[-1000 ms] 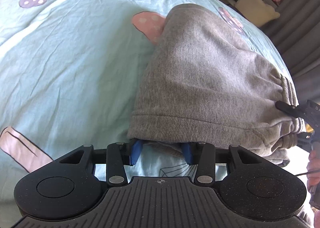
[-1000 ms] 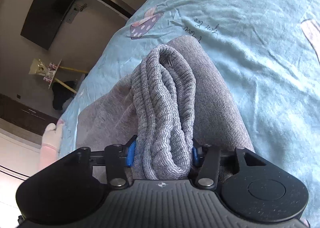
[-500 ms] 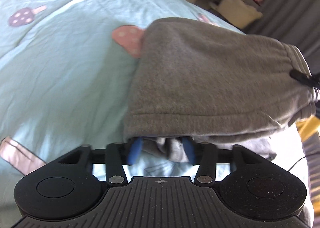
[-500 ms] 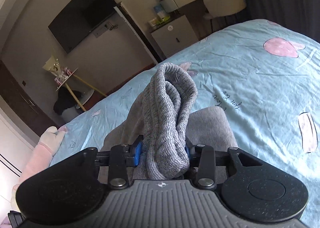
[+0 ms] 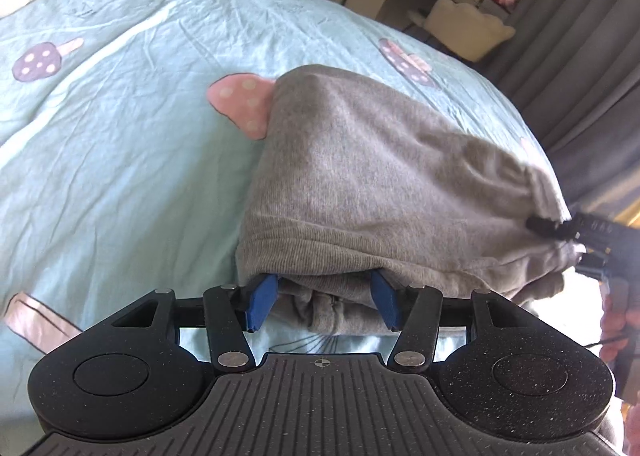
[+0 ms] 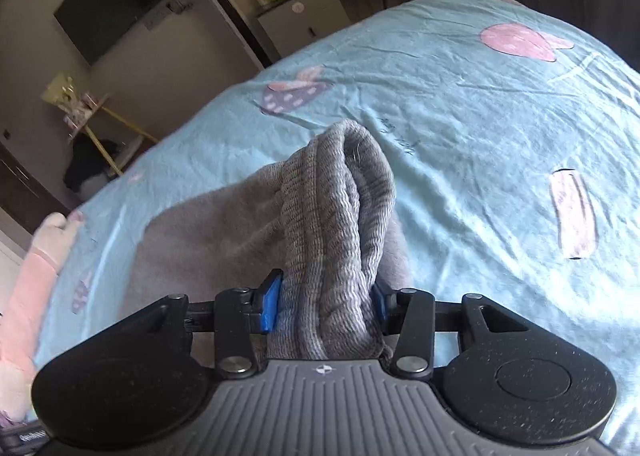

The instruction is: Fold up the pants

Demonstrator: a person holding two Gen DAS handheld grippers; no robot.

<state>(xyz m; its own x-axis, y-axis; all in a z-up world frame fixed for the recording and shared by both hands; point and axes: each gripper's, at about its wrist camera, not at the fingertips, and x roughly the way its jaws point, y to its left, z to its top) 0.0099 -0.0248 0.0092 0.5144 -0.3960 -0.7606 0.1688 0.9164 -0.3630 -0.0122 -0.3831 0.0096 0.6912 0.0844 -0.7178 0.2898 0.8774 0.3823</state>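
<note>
Pants [image 5: 360,175]: grey, folded into a thick bundle, lying on the bed [image 5: 120,135], with the near end raised off the sheet.

Left gripper [image 5: 324,306]: its fingers [image 5: 262,302] stand apart around the lower layers at the bundle's near edge; the top layer drapes over them. The jaws have lately opened wider. Whether the pads press the cloth cannot be told.

Right gripper [image 6: 326,306]: clamped on the bunched ribbed waistband [image 6: 336,223], which stands up between the fingers; the jaws have just been opening, cloth filling the gap.

Relation: the bundle runs away from both grippers, long axis pointing up the bed. The grippers hold opposite ends of the near edge, left and right equally near.

Room: open sheet on the bundle's left in the left view and on its right in the right view. Bed edge and curtain [image 5: 580,55] close beyond the right gripper.
</note>
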